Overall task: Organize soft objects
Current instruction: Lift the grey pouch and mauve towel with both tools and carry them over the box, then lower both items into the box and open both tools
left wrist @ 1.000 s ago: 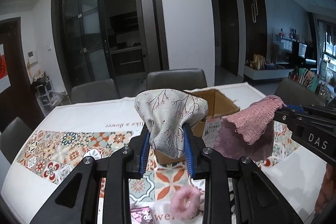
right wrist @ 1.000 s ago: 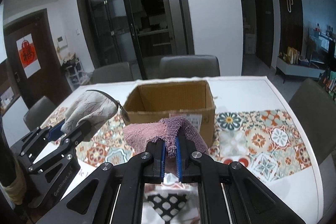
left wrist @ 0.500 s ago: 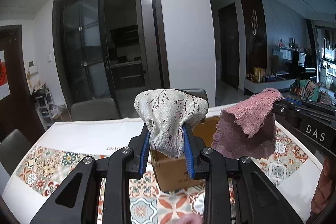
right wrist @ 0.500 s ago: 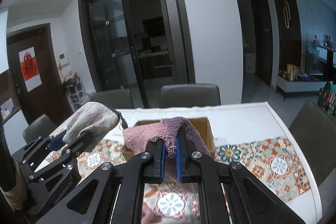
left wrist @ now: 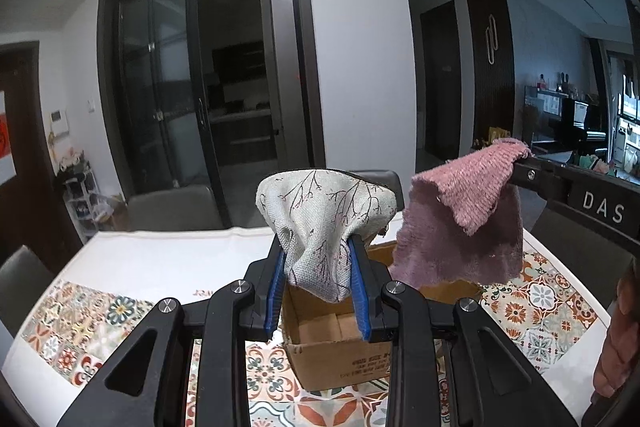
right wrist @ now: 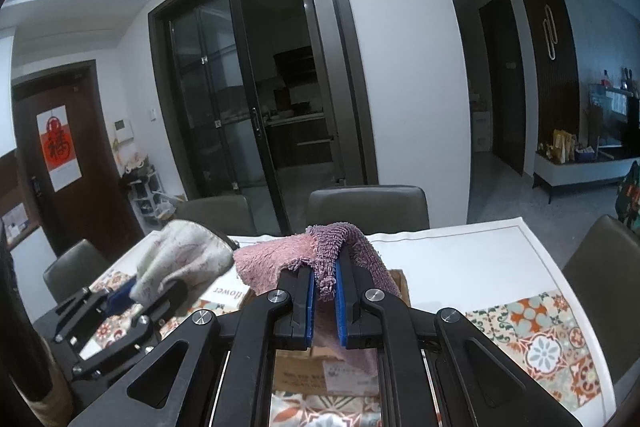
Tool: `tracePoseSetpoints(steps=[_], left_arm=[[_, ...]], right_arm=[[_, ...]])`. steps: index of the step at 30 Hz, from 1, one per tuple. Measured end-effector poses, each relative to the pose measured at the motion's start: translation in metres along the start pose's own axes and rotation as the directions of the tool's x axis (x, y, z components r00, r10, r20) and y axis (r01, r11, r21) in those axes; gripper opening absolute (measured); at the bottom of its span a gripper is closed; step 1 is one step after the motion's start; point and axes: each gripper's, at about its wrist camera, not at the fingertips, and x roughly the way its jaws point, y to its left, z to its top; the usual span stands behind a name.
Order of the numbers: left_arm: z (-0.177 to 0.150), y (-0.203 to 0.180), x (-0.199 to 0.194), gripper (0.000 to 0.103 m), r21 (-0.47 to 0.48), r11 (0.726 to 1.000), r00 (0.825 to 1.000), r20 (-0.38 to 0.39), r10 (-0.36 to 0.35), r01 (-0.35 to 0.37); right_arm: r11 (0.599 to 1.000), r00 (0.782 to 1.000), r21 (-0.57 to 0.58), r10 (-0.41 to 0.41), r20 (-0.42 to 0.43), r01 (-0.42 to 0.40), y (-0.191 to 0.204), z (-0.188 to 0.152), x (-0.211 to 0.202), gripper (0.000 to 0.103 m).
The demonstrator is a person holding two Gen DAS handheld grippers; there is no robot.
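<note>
- The left gripper (left wrist: pixel 319 281) clamps a grey branch-print pouch (left wrist: pixel 320 215) over the cardboard box (left wrist: pixel 340 355); released too early, the pouch could catch the near rim.
- The right gripper (right wrist: pixel 323 291) pinches a pink towel (right wrist: pixel 308 251) thinly; its hanging bulk could slip free or drape outside, though the box is mostly hidden here.
- Compared with a second ago, both loads ride higher and closer over the box, and the fluffy pink ring has left view.

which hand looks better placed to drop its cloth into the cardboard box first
Left, probably. The left gripper holds the floral pouch right above the cardboard box's open top. The right gripper pinches the pink towel nearer the box's edge, so it seems to need more travel.
</note>
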Motion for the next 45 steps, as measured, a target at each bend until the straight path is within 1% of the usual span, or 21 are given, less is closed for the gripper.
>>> tracePoseSetpoints(steps=[4, 10, 12, 16, 19, 22, 24, 25, 27, 28, 29, 31, 32, 33, 34, 37, 40, 43, 45], left_arm=[[0.003, 0.001, 0.025, 0.029, 0.005, 1.000, 0.999, -0.039, -0.013, 0.013], [-0.003, -0.004, 0.062, 0.029, 0.005, 0.999, 0.994, -0.100, -0.044, 0.045], [-0.006, -0.005, 0.076, 0.029, -0.003, 0.998, 0.989, -0.132, -0.066, 0.066], [-0.015, -0.009, 0.096, 0.030, -0.002, 0.997, 0.979, -0.190, -0.071, 0.072], [-0.023, -0.011, 0.113, 0.031, 0.002, 0.995, 0.965, -0.246, -0.095, 0.098], [-0.028, -0.017, 0.124, 0.036, 0.013, 0.994, 0.954, -0.283, -0.098, 0.106], [-0.031, -0.019, 0.132, 0.044, 0.016, 0.993, 0.943, -0.315, -0.107, 0.118], [-0.031, -0.021, 0.133, 0.050, 0.017, 0.992, 0.939, -0.324, -0.112, 0.124], [-0.033, -0.023, 0.134, 0.054, 0.020, 0.992, 0.937, -0.332, -0.110, 0.124], [-0.033, -0.023, 0.134, 0.059, 0.021, 0.993, 0.936, -0.336, -0.104, 0.118], [-0.034, -0.022, 0.133, 0.063, 0.021, 0.993, 0.936, -0.337, -0.102, 0.116], [-0.033, -0.025, 0.134, 0.067, 0.017, 0.993, 0.934, -0.342, -0.100, 0.113], [-0.033, -0.024, 0.134, 0.070, 0.016, 0.994, 0.934, -0.344, -0.098, 0.110], [-0.033, -0.023, 0.134, 0.071, 0.016, 0.994, 0.934, -0.345, -0.093, 0.105], [-0.033, -0.023, 0.132, 0.072, 0.016, 0.995, 0.935, -0.344, -0.088, 0.100], [-0.033, -0.019, 0.124, 0.075, 0.008, 0.996, 0.937, -0.339, -0.082, 0.090], [-0.031, -0.011, 0.116, 0.077, 0.000, 0.997, 0.943, -0.326, -0.073, 0.077], [-0.029, -0.007, 0.102, 0.078, -0.007, 0.998, 0.949, -0.309, -0.067, 0.068], [-0.027, -0.006, 0.093, 0.079, 0.002, 0.998, 0.954, -0.296, -0.052, 0.055]], right_arm=[[1.000, 1.000, 0.013, 0.006, -0.028, -0.005, -0.005, 0.002, 0.021, 0.009], [0.999, 0.996, 0.050, 0.026, -0.085, -0.022, -0.015, 0.003, 0.055, 0.009], [0.998, 0.993, 0.053, 0.026, -0.115, -0.020, -0.018, -0.001, 0.069, 0.009], [0.999, 0.983, 0.051, 0.019, -0.184, -0.010, -0.022, -0.009, 0.097, 0.009], [0.999, 0.970, 0.054, 0.010, -0.243, 0.003, -0.029, -0.020, 0.115, 0.009], [0.998, 0.952, 0.057, 0.001, -0.308, 0.017, -0.037, -0.032, 0.132, 0.009], [0.998, 0.940, 0.057, -0.004, -0.342, 0.025, -0.040, -0.039, 0.141, 0.009], [0.998, 0.932, 0.055, -0.006, -0.361, 0.027, -0.042, -0.044, 0.145, 0.009], [0.998, 0.921, 0.056, -0.006, -0.390, 0.030, -0.044, -0.049, 0.151, 0.010], [0.998, 0.916, 0.054, -0.011, -0.400, 0.035, -0.046, -0.052, 0.153, 0.010], [0.998, 0.913, 0.049, -0.018, -0.409, 0.042, -0.048, -0.054, 0.156, 0.012], [0.997, 0.904, 0.052, -0.024, -0.426, 0.051, -0.049, -0.056, 0.160, 0.022], [0.997, 0.900, 0.058, -0.023, -0.436, 0.053, -0.051, -0.057, 0.162, 0.034], [0.997, 0.898, 0.063, -0.021, -0.440, 0.054, -0.053, -0.058, 0.164, 0.041], [0.997, 0.900, 0.060, -0.025, -0.436, 0.056, -0.053, -0.058, 0.162, 0.043], [0.997, 0.903, 0.036, -0.048, -0.426, 0.070, -0.051, -0.056, 0.159, 0.044], [0.996, 0.906, 0.041, -0.053, -0.420, 0.077, -0.050, -0.053, 0.151, 0.046], [0.996, 0.916, 0.031, -0.062, -0.396, 0.081, -0.045, -0.049, 0.137, 0.048], [0.996, 0.923, 0.013, -0.073, -0.379, 0.084, -0.040, -0.047, 0.126, 0.051]])
